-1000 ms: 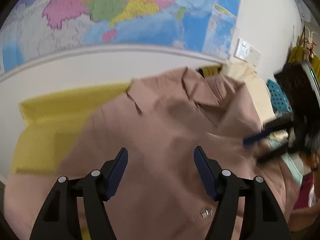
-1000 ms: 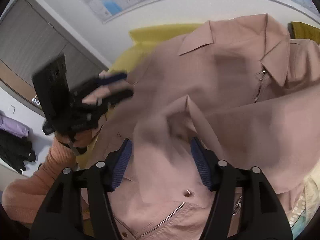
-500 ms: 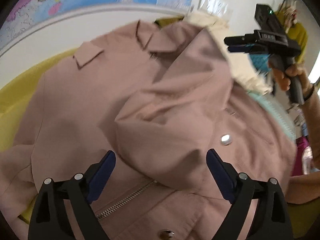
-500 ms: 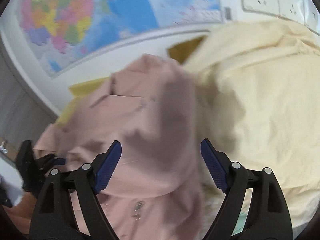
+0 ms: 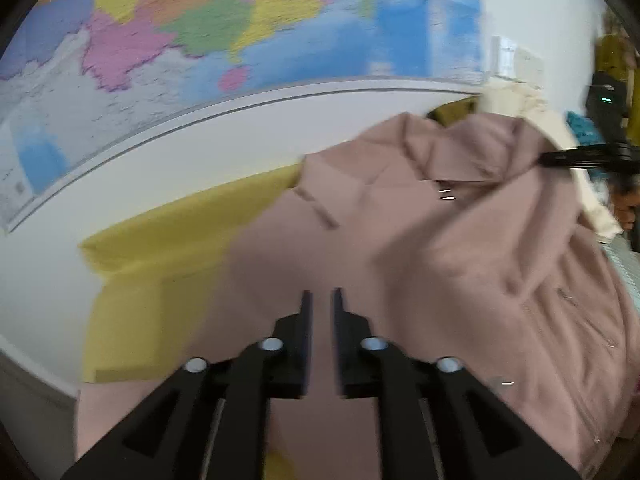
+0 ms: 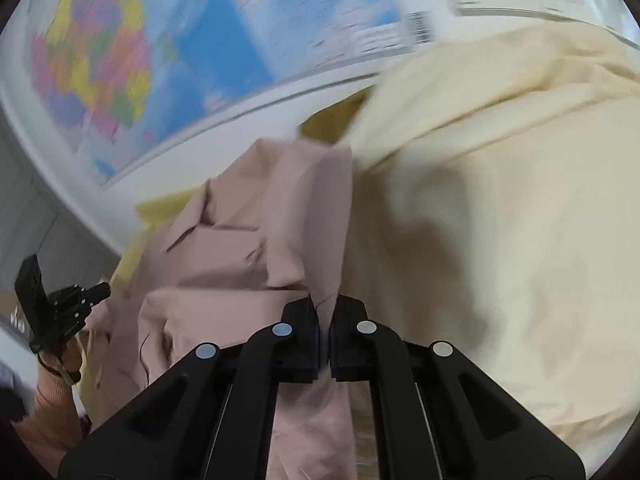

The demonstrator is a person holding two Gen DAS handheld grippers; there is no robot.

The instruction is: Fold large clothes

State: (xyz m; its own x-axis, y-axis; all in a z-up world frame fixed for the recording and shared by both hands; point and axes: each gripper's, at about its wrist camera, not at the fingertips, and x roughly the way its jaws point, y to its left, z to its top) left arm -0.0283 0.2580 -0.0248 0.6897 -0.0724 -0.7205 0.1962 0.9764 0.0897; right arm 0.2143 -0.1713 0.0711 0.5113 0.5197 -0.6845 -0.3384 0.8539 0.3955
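A pink jacket (image 5: 460, 248) is spread over a yellow sheet (image 5: 160, 264), which is seen at the left of the jacket in the left wrist view. The surface beneath the sheet cannot be identified. The collar end of the jacket lies at the far side, toward the wall; a zipper edge is seen at the near right.

The left gripper (image 5: 321, 300) is held over the near left part of the jacket. Its fingers (image 5: 306, 320) are closing, with a narrow gap remaining between them. Whether cloth is caught in that gap cannot be told, as the picture is blurred there.

The right gripper (image 6: 325, 308) is clamped on a fold of the jacket (image 6: 240, 248). Its fingers (image 6: 308, 320) are pressed together on the cloth, and the pinched fold is seen rising between them toward the far side. In the left wrist view, the same gripper is seen at the far right edge of the jacket.

A cream garment (image 6: 500, 200) is heaped just right of the jacket and touches it along the pinched fold. A wall map (image 5: 220, 28) is mounted on the wall beyond.
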